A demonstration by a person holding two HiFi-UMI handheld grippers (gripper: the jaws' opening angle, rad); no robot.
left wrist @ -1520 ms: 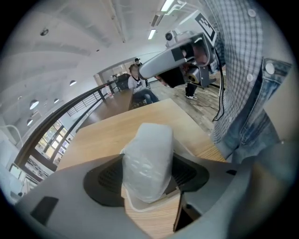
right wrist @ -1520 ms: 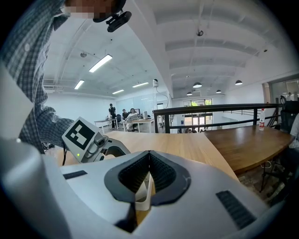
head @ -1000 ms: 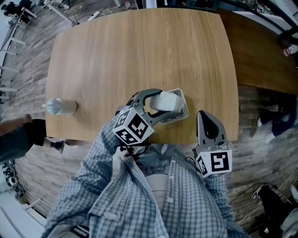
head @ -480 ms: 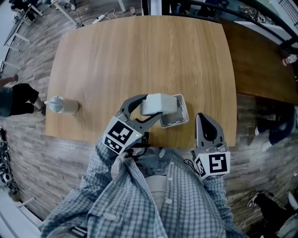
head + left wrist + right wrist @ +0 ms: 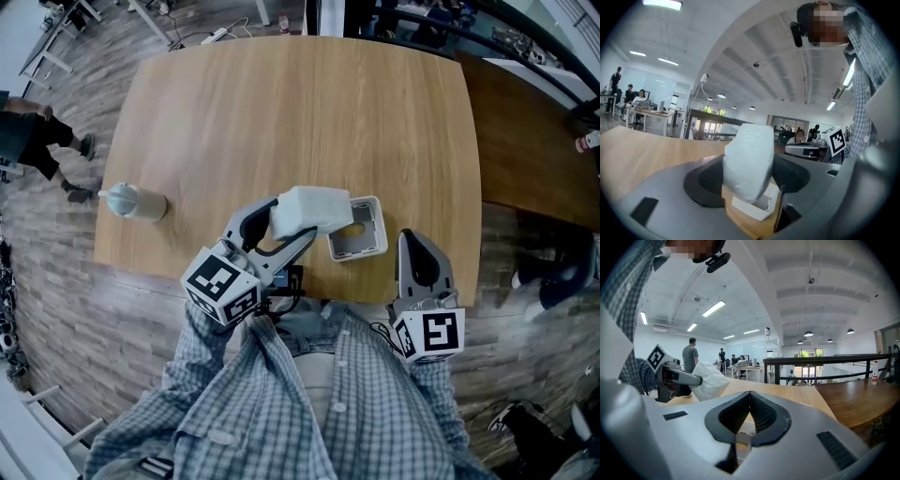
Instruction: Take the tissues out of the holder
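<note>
One table (image 5: 281,112) bears everything. The step in hand is the carry-away: the left gripper (image 5: 295,218) is clamped on the tissues (image 5: 319,202), pads pressing either side of the white pack, which hangs above the table at the holder's (image 5: 382,225) left corner and looks clear of it. The holder's grey inside shows bare, so the removal itself seems done. What remains, by my reading, is to bring the pack to open tabletop left of the holder, lower it flat, and part the jaws without dragging the soft wrap. The right gripper (image 5: 411,239) sits at the near table edge just right of the holder, jaws pressed together on nothing; it could steady the holder if needed.

Counted: one table; two grippers; one pack of tissues; one holder; one bottle (image 5: 136,202) lying well apart at the left edge.
</note>
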